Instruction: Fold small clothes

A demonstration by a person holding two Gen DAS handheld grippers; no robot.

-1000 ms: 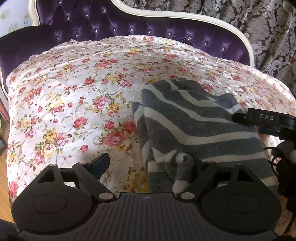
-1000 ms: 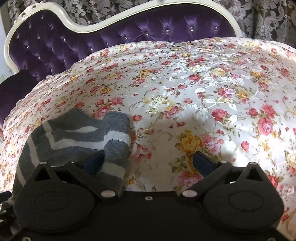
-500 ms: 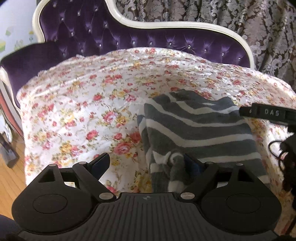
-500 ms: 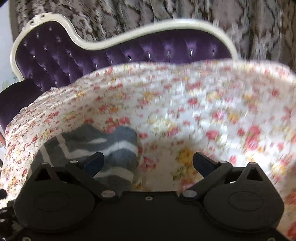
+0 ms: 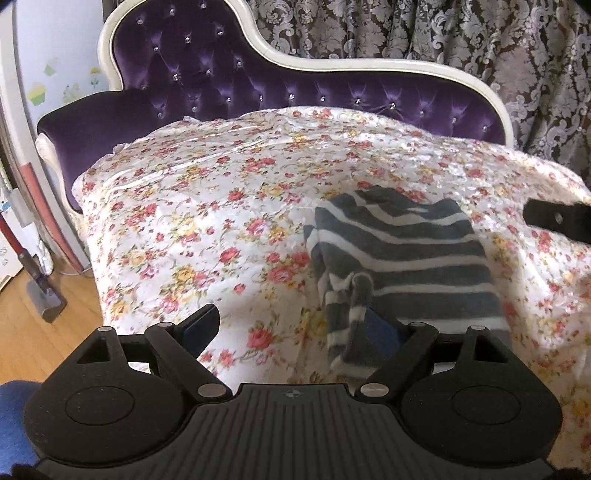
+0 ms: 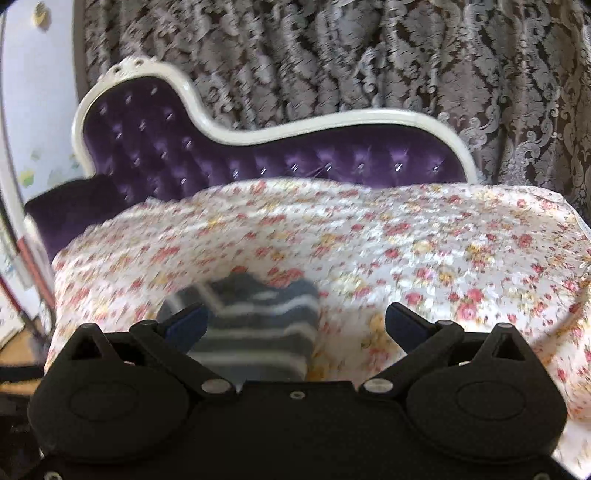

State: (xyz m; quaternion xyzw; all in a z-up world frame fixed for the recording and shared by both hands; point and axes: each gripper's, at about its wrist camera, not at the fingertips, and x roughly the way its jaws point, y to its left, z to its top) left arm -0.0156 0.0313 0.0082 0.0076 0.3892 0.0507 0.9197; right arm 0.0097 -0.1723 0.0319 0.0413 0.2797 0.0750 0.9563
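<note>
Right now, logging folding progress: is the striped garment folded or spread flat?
Folded: the striped garment lies as a compact, layered bundle on the floral cover.

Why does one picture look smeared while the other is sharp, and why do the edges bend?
Right wrist view: motion blur smears the floral cover, the striped garment and the curtain. Left wrist view: mostly sharp, with daylight glare on the cover's sheen; only its right edge is soft. Both views: fisheye lenses bow the sofa frame and darken the corners.

The folded garment (image 5: 402,258) lies on the bedspread (image 5: 207,221) — near its front edge, right of middle. Behind stands the sofa back (image 5: 295,92) — curtain (image 5: 443,33) beyond.
</note>
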